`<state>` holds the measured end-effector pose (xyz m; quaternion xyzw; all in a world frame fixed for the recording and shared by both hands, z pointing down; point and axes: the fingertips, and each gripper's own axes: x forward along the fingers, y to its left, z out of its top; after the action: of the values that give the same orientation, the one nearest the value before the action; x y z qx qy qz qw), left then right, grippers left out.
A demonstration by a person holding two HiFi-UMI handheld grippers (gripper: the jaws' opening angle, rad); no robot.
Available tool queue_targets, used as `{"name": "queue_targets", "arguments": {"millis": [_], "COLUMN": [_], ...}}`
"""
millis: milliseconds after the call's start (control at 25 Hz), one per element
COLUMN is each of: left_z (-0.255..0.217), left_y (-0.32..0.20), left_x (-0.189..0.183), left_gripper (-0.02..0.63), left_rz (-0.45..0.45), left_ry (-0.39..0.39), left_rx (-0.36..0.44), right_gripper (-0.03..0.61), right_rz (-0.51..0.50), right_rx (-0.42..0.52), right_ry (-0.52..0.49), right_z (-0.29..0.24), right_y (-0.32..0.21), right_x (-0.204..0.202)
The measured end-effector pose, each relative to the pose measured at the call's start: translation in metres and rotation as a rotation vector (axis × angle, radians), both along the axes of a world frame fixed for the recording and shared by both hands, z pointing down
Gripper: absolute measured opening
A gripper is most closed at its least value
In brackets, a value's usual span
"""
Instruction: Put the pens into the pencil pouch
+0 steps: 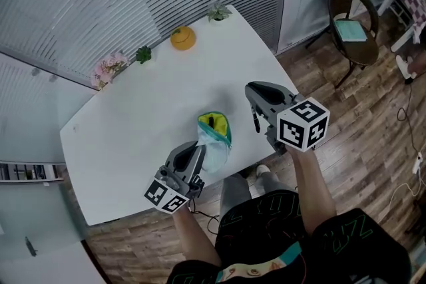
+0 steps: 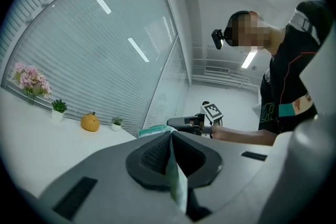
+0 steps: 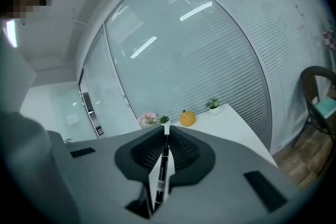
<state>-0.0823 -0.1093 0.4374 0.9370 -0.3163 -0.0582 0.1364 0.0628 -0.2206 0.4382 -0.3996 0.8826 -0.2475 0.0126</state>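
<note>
The pencil pouch, clear teal with a yellow-green lining, stands with its mouth open near the front edge of the white table. My left gripper is shut on the pouch's near edge; in the left gripper view that thin teal edge is pinched between the jaws of the left gripper. To the right of the pouch and above the table, my right gripper is shut on a black pen that hangs downward. In the right gripper view, the pen lies lengthwise in the right gripper.
An orange ornament, small potted plants and pink flowers line the table's far edge by the blinds. A brown chair stands on the wooden floor to the right. The person's legs are at the table's front edge.
</note>
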Motion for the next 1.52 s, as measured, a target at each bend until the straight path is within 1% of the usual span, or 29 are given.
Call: {"name": "queue_targets", "arguments": {"millis": [120,280,480,760,880,1040,1160,1360,1520], "left_z": [-0.002,-0.005,-0.004,-0.004,-0.006,-0.01,-0.015,-0.024,-0.028], "left_y": [0.003,0.008,0.013,0.019,0.021,0.027,0.029,0.031,0.031], "left_x": [-0.002,-0.002,-0.002,0.003,0.007,0.013,0.016,0.012,0.007], "left_gripper": [0.003,0.003,0.003,0.003,0.003,0.003,0.003,0.003,0.003], "left_rz": [-0.007,-0.018,-0.028,-0.021,-0.01,0.01,0.018,0.004,-0.009], "left_ry": [0.005,0.027,0.04,0.057,0.069,0.094,0.114,0.186,0.21], "left_rx": [0.008,0.018,0.02,0.023,0.03,0.038,0.047,0.074,0.084], "right_gripper": [0.034,0.034,0.034,0.034,0.034,0.034,0.034,0.034,0.034], "right_rz": [-0.017,-0.026,-0.03,-0.03,-0.033,-0.041,-0.039,-0.035,-0.039], "right_rx": [0.046,0.096,0.13,0.154,0.165,0.19,0.203,0.222,0.231], "right_ry": [-0.004,-0.058,-0.113,-0.241,-0.275,-0.276,-0.306,-0.333,-0.378], "right_z": [-0.021,-0.045,-0.062,-0.081,-0.087,-0.096,-0.104,-0.111,-0.116], "right_y": [0.004,0.01,0.015,0.022,0.025,0.031,0.031,0.034,0.035], "right_x": [-0.01,-0.018,-0.025,-0.035,-0.04,-0.047,-0.051,-0.06,-0.07]}}
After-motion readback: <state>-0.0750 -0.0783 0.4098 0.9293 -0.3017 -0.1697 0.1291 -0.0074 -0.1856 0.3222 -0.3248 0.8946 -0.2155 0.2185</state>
